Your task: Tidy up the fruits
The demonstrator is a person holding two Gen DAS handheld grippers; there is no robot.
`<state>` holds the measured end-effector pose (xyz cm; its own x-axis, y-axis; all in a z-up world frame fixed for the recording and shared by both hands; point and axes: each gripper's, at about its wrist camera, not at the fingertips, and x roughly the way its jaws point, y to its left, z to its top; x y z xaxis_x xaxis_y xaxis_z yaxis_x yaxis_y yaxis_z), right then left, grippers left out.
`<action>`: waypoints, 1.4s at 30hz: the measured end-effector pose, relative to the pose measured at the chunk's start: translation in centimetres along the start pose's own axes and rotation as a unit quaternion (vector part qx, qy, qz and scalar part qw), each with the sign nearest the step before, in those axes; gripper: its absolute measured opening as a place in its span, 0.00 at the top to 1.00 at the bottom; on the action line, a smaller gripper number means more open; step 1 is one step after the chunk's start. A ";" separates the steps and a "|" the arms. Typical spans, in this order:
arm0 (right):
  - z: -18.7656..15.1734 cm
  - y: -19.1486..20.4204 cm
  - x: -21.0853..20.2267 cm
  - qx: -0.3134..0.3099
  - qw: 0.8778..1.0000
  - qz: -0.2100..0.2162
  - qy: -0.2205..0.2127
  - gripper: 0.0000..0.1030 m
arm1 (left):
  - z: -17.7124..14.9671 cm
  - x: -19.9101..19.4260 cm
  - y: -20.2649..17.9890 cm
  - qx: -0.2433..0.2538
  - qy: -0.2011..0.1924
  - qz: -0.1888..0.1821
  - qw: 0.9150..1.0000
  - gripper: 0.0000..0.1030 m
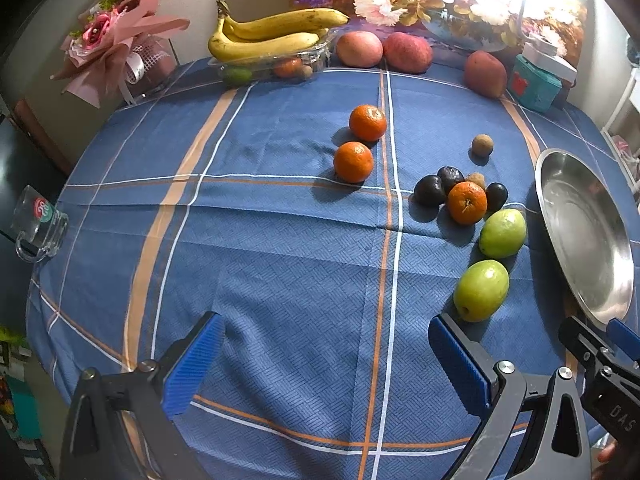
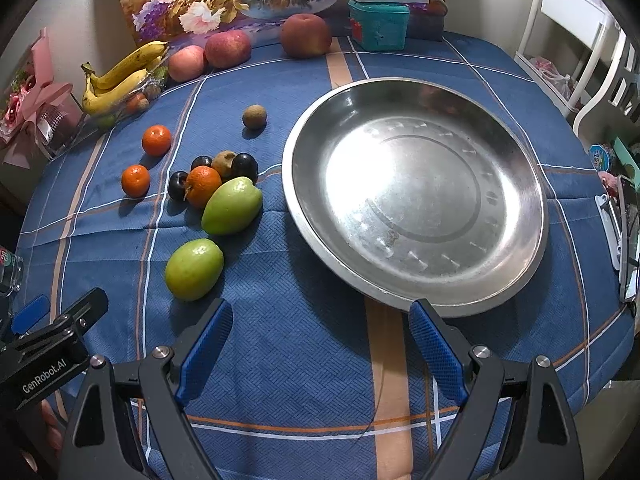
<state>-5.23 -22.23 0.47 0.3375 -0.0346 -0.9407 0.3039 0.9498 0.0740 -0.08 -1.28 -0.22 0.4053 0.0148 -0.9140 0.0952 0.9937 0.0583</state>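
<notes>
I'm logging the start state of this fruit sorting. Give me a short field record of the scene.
left gripper: open, holding nothing
right gripper: open, holding nothing
steel plate: no fruit in it
green fruits: two, on the cloth left of the plate
tangerines: three loose
dark plums: three, clustered around one tangerine
bananas: on the clear tray at the back

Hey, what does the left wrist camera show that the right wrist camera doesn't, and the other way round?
Only the left wrist view shows the whole glass mug lying tipped at the table's left edge and the open left gripper from behind. Only the right wrist view shows the entire empty metal plate, the white shelf and the open right gripper from behind. Both show the bananas, three oranges, two green fruits, dark plums, apples and the teal box.
</notes>
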 end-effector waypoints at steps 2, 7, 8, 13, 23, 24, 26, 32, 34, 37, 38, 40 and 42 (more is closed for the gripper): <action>0.0 0.0 -0.1 0.000 1.000 0.000 -0.002 0.12 | 0.0 0.0 0.0 0.000 0.001 -0.003 1.000 0.00; 0.0 0.1 0.2 -0.001 1.000 -0.003 0.003 0.12 | 0.1 0.0 0.2 -0.002 0.002 -0.007 1.000 0.00; 0.0 0.2 0.2 -0.002 1.000 -0.003 0.003 0.12 | 0.1 0.1 0.3 -0.003 0.003 -0.008 1.000 0.00; 0.0 0.2 0.0 -0.002 1.000 -0.004 -0.001 0.12 | 0.0 0.2 0.6 -0.008 0.004 -0.010 1.000 0.00; 0.1 0.3 0.1 -0.004 1.000 -0.007 0.000 0.12 | 0.0 0.3 0.9 -0.011 0.007 -0.012 1.000 0.00; 0.1 0.3 0.1 -0.004 1.000 -0.007 0.000 0.12 | 0.0 0.3 0.9 -0.010 0.007 -0.012 1.000 0.00; 0.1 0.3 0.1 -0.004 1.000 -0.007 0.000 0.12 | 0.0 0.3 0.9 -0.009 0.006 -0.012 1.000 0.00; 0.2 0.2 0.0 -0.003 1.000 -0.006 0.001 0.12 | 0.0 0.3 0.8 -0.009 0.006 -0.013 1.000 0.00; 0.2 0.2 0.0 -0.003 1.000 -0.007 0.001 0.12 | 0.0 0.2 0.8 -0.008 0.006 -0.015 1.000 0.00; 0.2 0.1 0.0 -0.002 1.000 -0.007 0.001 0.12 | 0.0 0.3 0.8 -0.007 0.006 -0.016 1.000 0.00; 0.2 0.1 0.0 -0.001 1.000 -0.007 0.002 0.12 | 0.0 0.3 0.8 -0.007 0.007 -0.017 1.000 0.00; 0.2 0.1 0.0 0.000 1.000 -0.007 0.001 0.12 | 0.0 0.3 0.8 -0.007 0.007 -0.017 1.000 0.00; 0.2 0.1 0.0 0.000 1.000 -0.006 0.001 0.12 | 0.0 0.3 0.8 -0.008 0.008 -0.016 1.000 0.00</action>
<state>-5.04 -22.23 0.51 0.3313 -0.0462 -0.9424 0.3084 0.9493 0.0619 0.14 -0.50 -0.44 0.3883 -0.0164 -0.9214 0.0938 0.9953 0.0218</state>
